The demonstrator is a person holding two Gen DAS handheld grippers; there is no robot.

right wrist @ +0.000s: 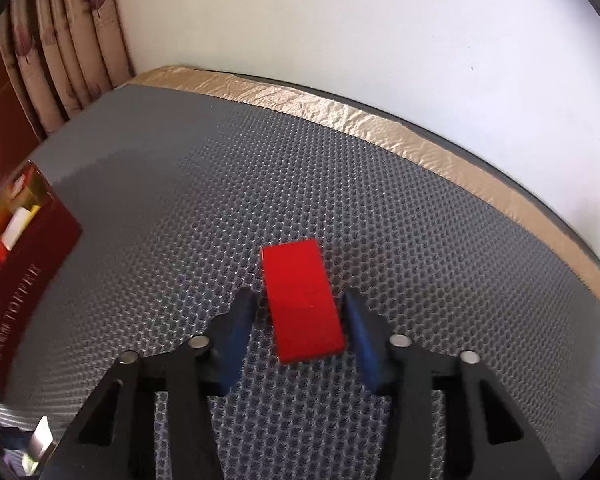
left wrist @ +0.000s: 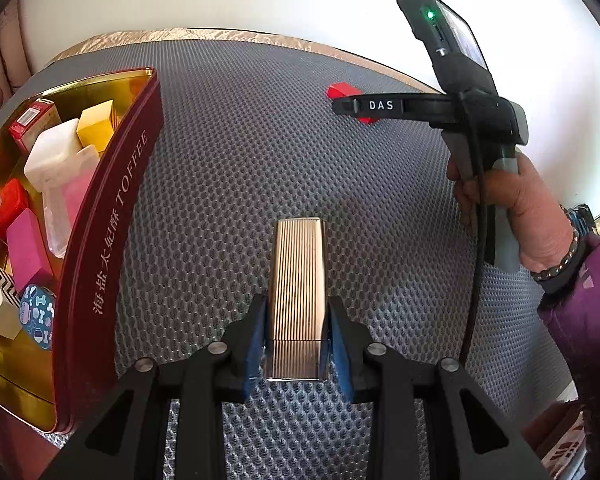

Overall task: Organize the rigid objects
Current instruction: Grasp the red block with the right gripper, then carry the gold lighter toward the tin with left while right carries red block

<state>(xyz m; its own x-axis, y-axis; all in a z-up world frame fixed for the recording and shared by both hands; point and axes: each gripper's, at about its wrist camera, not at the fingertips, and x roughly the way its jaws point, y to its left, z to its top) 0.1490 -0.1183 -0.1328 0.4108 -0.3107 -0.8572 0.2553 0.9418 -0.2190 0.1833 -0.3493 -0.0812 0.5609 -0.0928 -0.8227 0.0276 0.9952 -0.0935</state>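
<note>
My left gripper (left wrist: 297, 340) is clamped on a ribbed gold case (left wrist: 298, 300) above the grey mat (left wrist: 240, 160), right of the toffee tin (left wrist: 112, 220). My right gripper (right wrist: 302, 316) straddles a red block (right wrist: 302, 300) lying on the mat; whether its pads press on the block, I cannot tell. The tin is cut off at the frame edge.

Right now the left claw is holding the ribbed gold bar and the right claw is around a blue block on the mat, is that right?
Not quite: the block between the right claw's fingers is red, not blue, as the right wrist view shows. The left claw does hold the ribbed gold bar.
</note>
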